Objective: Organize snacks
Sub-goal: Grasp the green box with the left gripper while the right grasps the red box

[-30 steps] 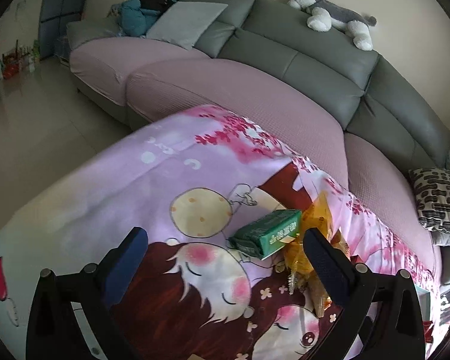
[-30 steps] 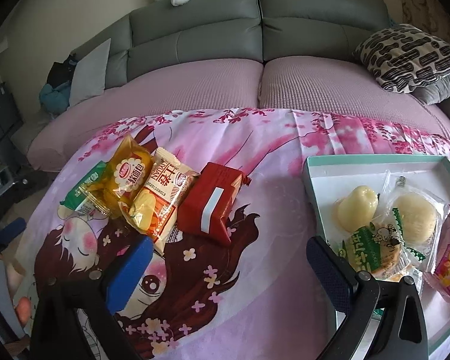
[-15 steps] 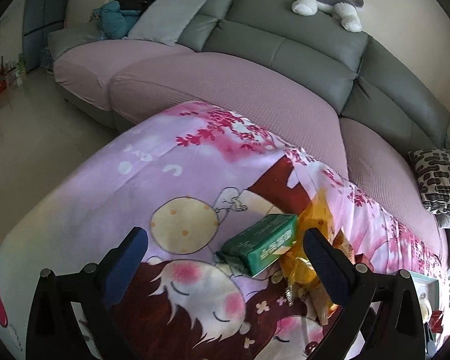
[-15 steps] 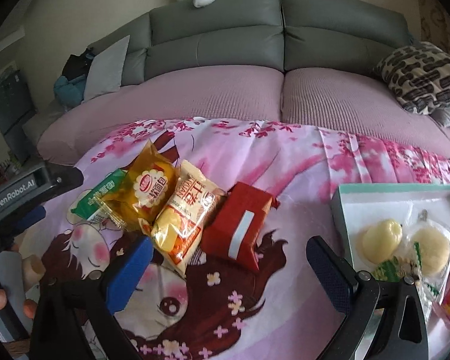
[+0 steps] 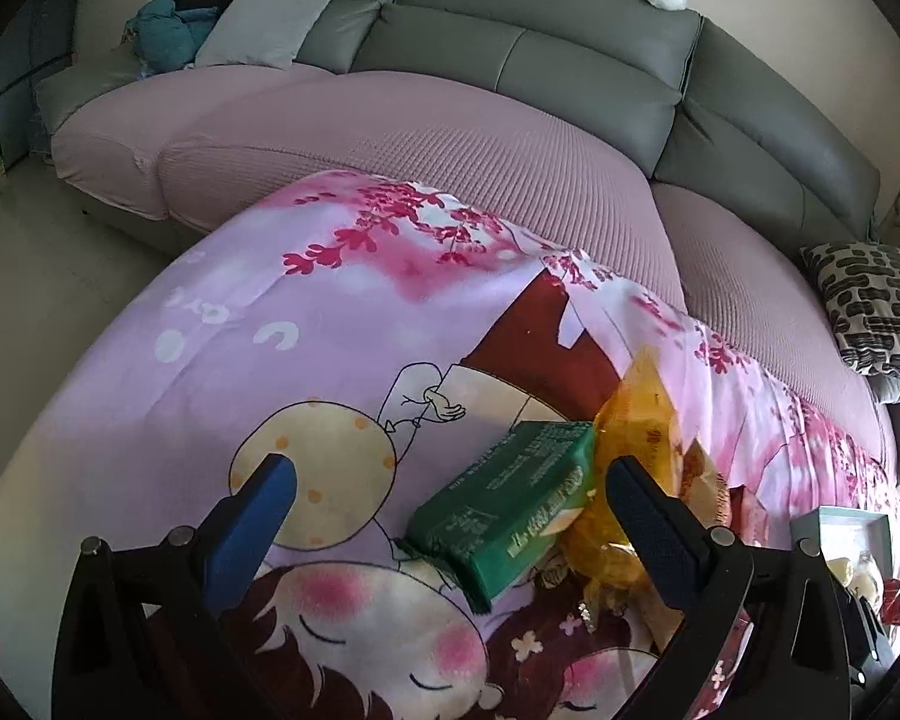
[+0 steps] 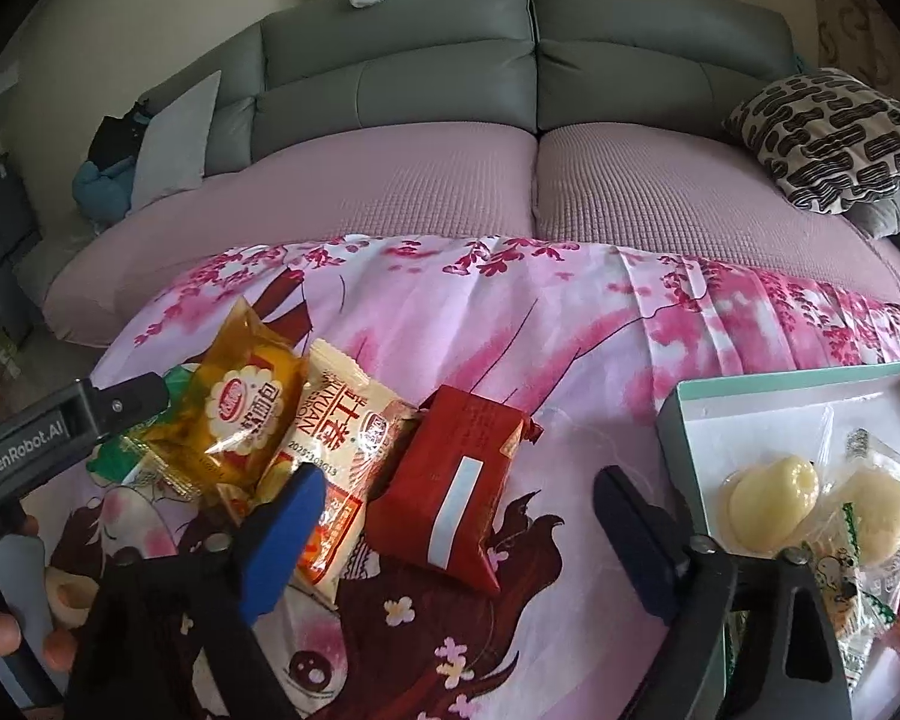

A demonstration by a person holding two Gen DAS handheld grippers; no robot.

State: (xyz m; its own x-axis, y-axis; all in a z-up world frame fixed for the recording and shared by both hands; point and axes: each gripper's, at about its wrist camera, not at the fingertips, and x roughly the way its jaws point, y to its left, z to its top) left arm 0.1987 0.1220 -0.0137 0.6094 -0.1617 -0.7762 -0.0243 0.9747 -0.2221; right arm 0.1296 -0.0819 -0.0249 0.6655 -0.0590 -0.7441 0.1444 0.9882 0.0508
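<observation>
The right tool (image 6: 453,501) is angled down over the red pack (image 6: 450,489), its jaws closing with the pack framed between them but, as far as the right view shows, not yet pressed by either pad. That pack lies flat on the printed cloth (image 6: 570,348), its left edge touching the white pack (image 6: 336,456), with the tray (image 6: 684,438) apart on the right, already holding wrapped buns and other snacks. To do this grab well, I would bring the pads down across the pack's narrow width, low enough to catch its body rather than the crimped end, and keep the blue pad (image 6: 282,534) clear of the white pack so only one item comes up. The foil looks slippery and the filling soft, so a firm but not crushing squeeze seems wise. Pinching the cloth with it is the likely slip; lifting straight up before swinging toward the tray should reveal that early. The left tool (image 5: 450,477) stands apart and empty, poised above the green pack (image 5: 510,510), which rests against the yellow bag (image 5: 636,438) at the row's left end. It could hold back until the right tool clears, since the two tools work close together here.
</observation>
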